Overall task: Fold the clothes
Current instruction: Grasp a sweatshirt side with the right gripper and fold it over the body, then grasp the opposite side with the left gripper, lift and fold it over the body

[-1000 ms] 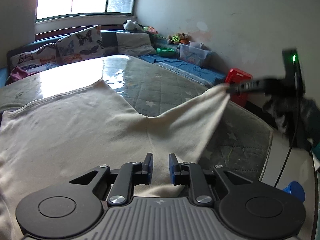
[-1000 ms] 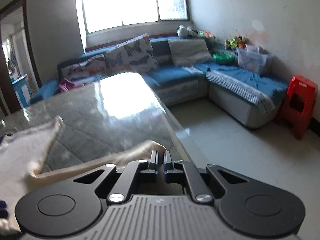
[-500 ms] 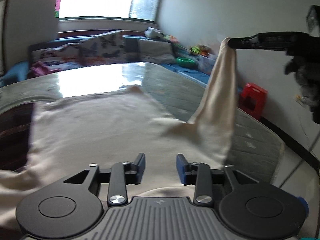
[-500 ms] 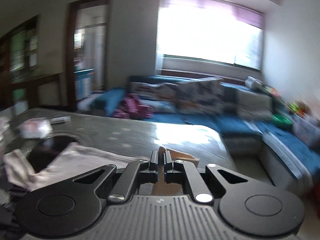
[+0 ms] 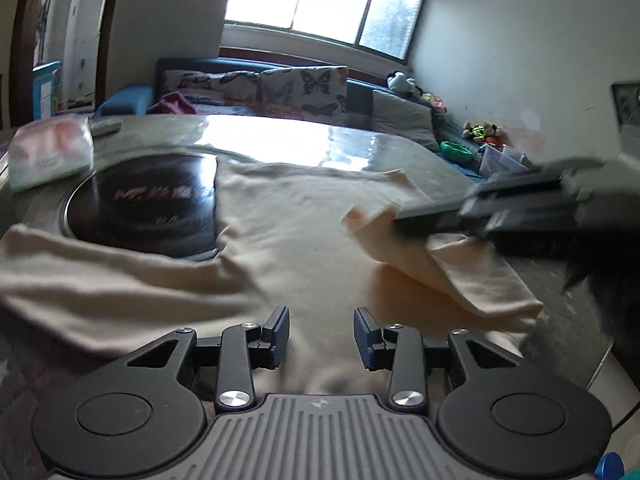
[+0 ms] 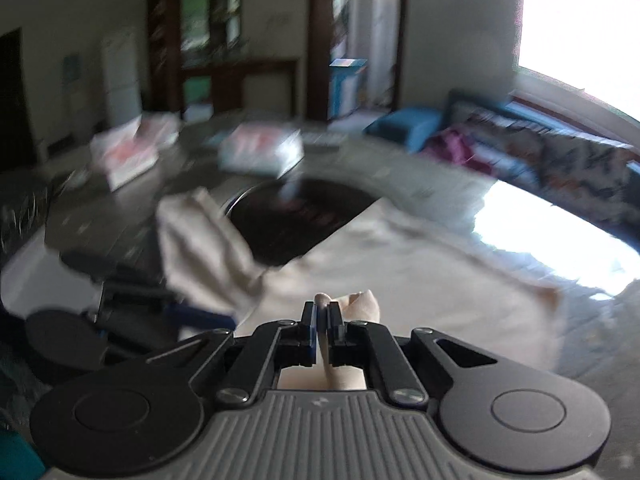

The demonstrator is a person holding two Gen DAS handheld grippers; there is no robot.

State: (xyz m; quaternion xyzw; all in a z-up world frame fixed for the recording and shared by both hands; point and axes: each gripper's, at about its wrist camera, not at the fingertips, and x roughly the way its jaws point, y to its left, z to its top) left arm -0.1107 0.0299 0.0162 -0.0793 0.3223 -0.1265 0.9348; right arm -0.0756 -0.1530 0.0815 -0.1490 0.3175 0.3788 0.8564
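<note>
Two tongs over one cream garment (image 5: pixel 300 216), spread flat across the middle of the left wrist view on a glossy table (image 5: pixel 420 152).

Lower centre of that view: left gripper (image 5: pixel 320 332), blue-padded fingers (image 5: pixel 276 328) standing wide apart with nothing between them, hovering just above the near hem of the cloth.

Right side of the same view: right gripper (image 5: pixel 404 224), blurred, reaching in from the frame edge. Pinched tight on the end of one sleeve (image 5: pixel 460 276) and holding it doubled back over the body of the garment. Seen again at lower centre of the right wrist view, jaws pressed together on a fold of cream fabric, with a bit of cuff poking out past the tips.

Left of frame: the other sleeve (image 5: pixel 100 276), lying flat and stretched toward the edge. Just above it, a dark round inset (image 5: pixel 140 208) in the table, its right rim covered by the garment's far corner. Upper left, on the table: a soft pack of tissues (image 5: pixel 48 152), sealed.

Upper right, on a blue sofa (image 5: pixel 400 120) behind the table: a green bowl (image 5: pixel 456 149), contents too small to make out. Just beside it, a clear plastic bin (image 5: pixel 500 160), with something pale inside but too blurred to tell what. Soft toys (image 5: pixel 480 130) loose behind both, in neither container.
</note>
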